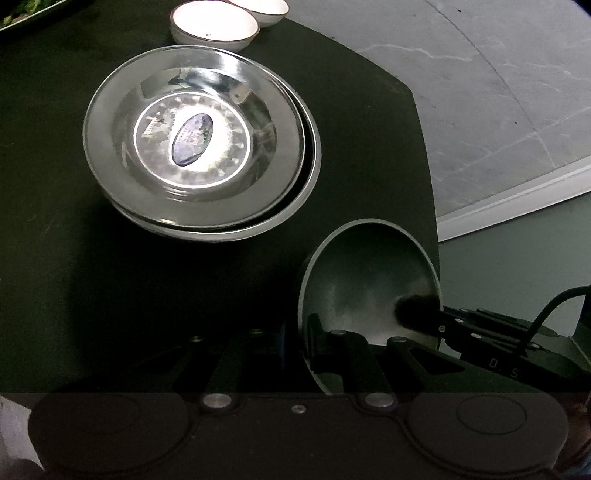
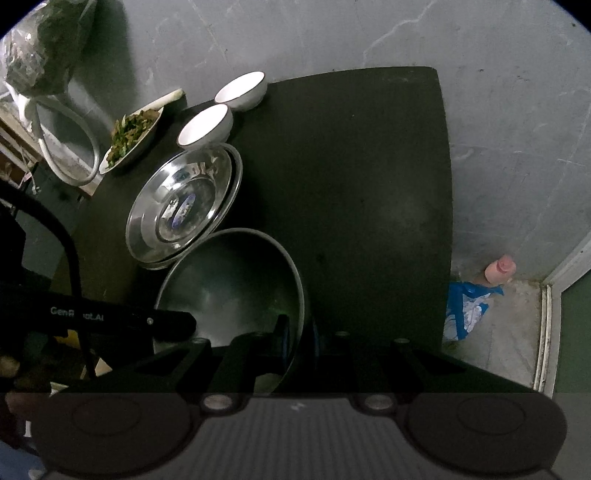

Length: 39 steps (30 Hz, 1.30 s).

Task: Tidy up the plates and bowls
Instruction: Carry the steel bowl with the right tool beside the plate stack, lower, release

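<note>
A dark metal bowl (image 1: 369,288) is held above the black table by both grippers. My left gripper (image 1: 301,347) is shut on its rim at one side. My right gripper (image 2: 299,339) is shut on the rim at the other side, and the bowl (image 2: 229,280) fills the lower left of the right wrist view. Two stacked steel plates (image 1: 199,147) with a blue oval sticker lie on the table just beyond; they also show in the right wrist view (image 2: 181,206). Two white bowls (image 1: 214,24) stand side by side behind the plates, also in the right wrist view (image 2: 205,127).
A dish of green vegetables (image 2: 129,138) sits at the table's far left corner. The black table (image 2: 351,184) ends in an edge on the right, with grey floor below. A blue bag (image 2: 465,306) and a pink bottle (image 2: 498,271) lie on the floor.
</note>
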Motion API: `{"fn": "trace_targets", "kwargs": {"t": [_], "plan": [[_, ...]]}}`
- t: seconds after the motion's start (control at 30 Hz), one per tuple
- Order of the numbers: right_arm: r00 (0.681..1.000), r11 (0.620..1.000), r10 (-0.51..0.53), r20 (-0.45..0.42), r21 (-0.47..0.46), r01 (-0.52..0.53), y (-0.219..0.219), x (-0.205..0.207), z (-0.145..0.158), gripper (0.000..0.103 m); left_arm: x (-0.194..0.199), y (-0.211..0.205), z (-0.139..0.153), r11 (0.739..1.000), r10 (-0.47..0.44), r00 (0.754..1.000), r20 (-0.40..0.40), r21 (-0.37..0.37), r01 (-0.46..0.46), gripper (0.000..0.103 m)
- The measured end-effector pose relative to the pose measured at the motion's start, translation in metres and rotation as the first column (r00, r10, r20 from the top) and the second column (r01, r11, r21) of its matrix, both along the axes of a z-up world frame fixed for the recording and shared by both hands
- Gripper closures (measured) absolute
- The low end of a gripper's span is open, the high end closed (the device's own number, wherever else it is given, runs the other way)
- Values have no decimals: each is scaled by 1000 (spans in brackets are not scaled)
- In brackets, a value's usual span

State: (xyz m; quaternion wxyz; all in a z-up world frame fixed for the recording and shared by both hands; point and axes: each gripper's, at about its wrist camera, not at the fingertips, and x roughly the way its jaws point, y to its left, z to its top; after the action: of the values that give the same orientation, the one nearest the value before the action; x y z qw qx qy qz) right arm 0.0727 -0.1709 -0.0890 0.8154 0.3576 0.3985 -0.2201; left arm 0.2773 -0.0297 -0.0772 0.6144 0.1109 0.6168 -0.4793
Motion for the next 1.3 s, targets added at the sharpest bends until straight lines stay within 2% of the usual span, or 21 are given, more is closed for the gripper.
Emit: {"fn": "trace_targets", "kwargs": {"t": [0.2,0.37,0.43,0.67,0.77,0.87,0.93,1.1,1.13,1.2,1.3], "plan": [[1000,1000,21,6,13,-21,-3,1,-2,89,-1,1,0,1000,21,1000,2,6,-21,92],[999,999,34,13,0,-34,-3,0,-2,88,1,4,6,999,42,999,26,-2,-42,81],[999,999,36,7,-10,-36,-3,1,-2,83,3,8,10,999,54,998,41,-8,-53,70],[1000,999,22,8,-37,-22,-5,-2,6,73,9,16,26,998,45,996,79,-35,-42,55],[1000,999,19,14,-44,-18,-6,-2,12,62,10,18,35,998,38,994,101,-63,-32,43],[1000,998,16,25,-59,-15,-8,-2,20,48,14,21,48,994,42,990,131,-102,-28,31],[999,997,15,32,-72,-12,-10,-1,25,35,18,24,53,991,56,988,146,-126,-38,19],[998,995,16,56,-98,-11,-17,8,37,11,38,34,63,976,159,977,141,-174,-134,1],[998,995,18,61,-101,-11,-18,10,38,5,45,36,63,970,192,973,129,-177,-168,1],[997,994,17,74,-109,-9,-19,16,40,0,56,40,62,959,244,965,101,-175,-224,1],[996,993,22,92,-117,-11,-21,26,41,0,75,46,61,939,313,947,76,-174,-296,1]]}}
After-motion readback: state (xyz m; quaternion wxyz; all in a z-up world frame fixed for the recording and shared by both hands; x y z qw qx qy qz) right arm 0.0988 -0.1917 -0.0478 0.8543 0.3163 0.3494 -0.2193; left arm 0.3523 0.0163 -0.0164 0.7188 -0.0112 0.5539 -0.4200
